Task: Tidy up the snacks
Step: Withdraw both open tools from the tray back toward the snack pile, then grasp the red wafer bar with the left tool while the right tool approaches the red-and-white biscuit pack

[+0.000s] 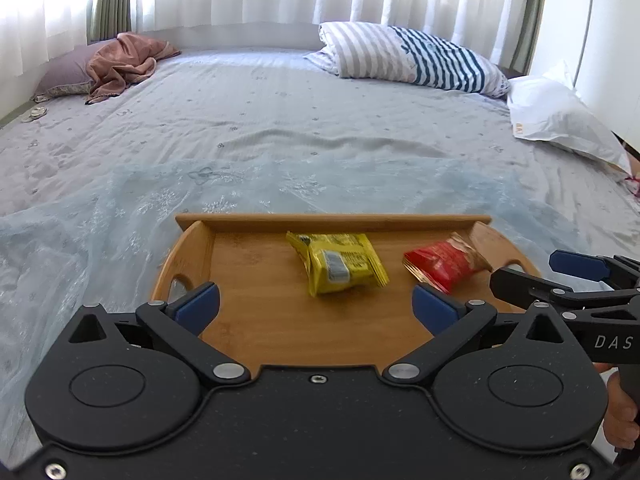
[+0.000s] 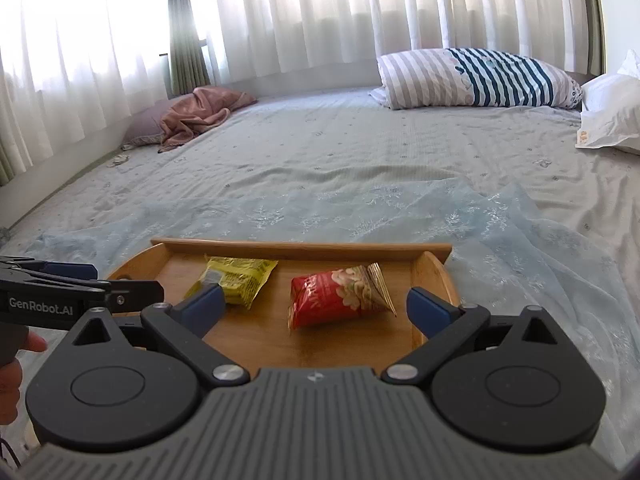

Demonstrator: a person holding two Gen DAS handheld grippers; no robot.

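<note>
Grippers, left gripper and right gripper, both spread wide, empty. Yellow packet and red packet lay loose on wooden tray; soft bed could tip tray if nudged.

Yellow snack packet, red snack packet, brown wooden tray; pale grey bedsheet; blue-and-white striped pillow.
</note>
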